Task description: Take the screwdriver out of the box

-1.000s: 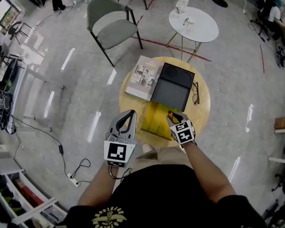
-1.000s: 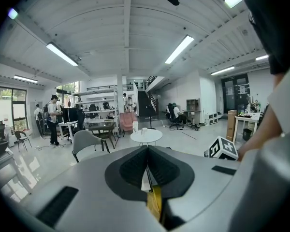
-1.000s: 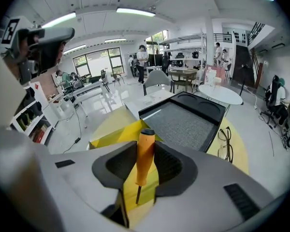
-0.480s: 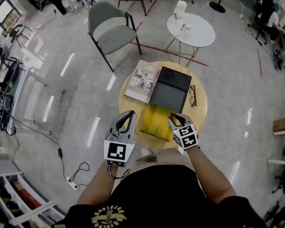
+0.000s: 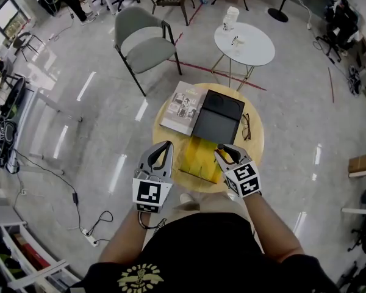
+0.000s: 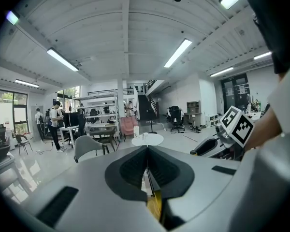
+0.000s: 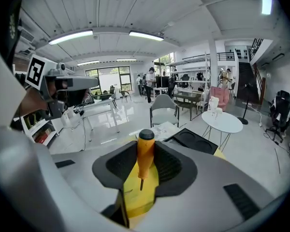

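An orange screwdriver (image 7: 145,152) with a black cap stands upright between the pads of my right gripper (image 7: 146,164), which is shut on its handle; the short metal tip hangs free below. Under it lies the open yellow box (image 7: 137,197). In the head view the right gripper (image 5: 222,152) holds the screwdriver (image 5: 219,146) above the right edge of the yellow box (image 5: 197,158). My left gripper (image 5: 168,144) hovers at the box's left side, jaws shut on nothing; its own view shows the left gripper (image 6: 147,164) with its jaws meeting.
The box sits on a small round wooden table (image 5: 257,152). Behind it lie a black tray (image 5: 217,117), a book (image 5: 182,107) and glasses (image 5: 246,127). Farther off stand a grey chair (image 5: 141,32) and a white round table (image 5: 244,43).
My right gripper has risen toward the camera with the screwdriver, lifting it clear of the yellow box. The left gripper has kept its place.
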The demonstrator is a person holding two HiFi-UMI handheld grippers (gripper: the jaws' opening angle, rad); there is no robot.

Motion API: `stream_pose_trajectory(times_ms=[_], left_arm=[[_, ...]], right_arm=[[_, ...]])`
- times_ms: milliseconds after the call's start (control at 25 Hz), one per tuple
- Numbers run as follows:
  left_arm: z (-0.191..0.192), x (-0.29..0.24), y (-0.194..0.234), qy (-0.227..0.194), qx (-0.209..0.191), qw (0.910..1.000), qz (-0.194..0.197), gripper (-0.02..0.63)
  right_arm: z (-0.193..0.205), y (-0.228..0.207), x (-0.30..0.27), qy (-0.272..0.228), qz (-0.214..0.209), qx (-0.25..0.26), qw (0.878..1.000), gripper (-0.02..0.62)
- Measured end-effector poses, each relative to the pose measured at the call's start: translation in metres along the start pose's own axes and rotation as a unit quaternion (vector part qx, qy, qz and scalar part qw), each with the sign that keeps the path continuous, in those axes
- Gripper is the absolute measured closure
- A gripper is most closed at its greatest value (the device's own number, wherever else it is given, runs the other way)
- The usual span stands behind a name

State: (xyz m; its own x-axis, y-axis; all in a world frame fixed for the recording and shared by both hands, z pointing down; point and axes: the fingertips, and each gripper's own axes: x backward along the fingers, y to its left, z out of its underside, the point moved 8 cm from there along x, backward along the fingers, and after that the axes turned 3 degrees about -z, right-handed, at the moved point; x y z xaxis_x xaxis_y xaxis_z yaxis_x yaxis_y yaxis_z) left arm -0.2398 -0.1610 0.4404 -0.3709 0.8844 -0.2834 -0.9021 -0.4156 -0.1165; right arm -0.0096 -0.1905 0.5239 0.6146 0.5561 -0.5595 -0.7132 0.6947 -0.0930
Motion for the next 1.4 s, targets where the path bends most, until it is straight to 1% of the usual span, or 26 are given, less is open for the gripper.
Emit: stream_pose_trajectory(times_ms=[120,320,560,1000,1400], left_arm=[[-0.003,0.0,0.0,-0.004,0.006,1.0,0.004,0.589],[-0.007,0.002,-0.002,-0.008,0.001,0.9999,0.01,0.589],[-0.01,0.006,0.0,-0.012,0.003,0.9999,0.008,0.589],[-0.015,0.008,0.002,-0.014,-0.003,0.9999,0.01,0.589],[-0.023,0.012,0.005,-0.018,-0.006,0.9998,0.001,0.589]], right_arm=[[-0.013,0.005,0.008,-0.011,-0.006,0.002,1.0,0.471],[-0.033,0.015,0.024,-0.029,-0.012,0.018,0.999,0.471],[-0.058,0.022,0.038,-0.048,-0.025,0.034,0.998,0.471],[-0.086,0.02,0.058,-0.08,-0.043,0.018,0.996,0.471],[-0.113,0.018,0.082,-0.108,-0.05,0.02,0.993,0.471]])
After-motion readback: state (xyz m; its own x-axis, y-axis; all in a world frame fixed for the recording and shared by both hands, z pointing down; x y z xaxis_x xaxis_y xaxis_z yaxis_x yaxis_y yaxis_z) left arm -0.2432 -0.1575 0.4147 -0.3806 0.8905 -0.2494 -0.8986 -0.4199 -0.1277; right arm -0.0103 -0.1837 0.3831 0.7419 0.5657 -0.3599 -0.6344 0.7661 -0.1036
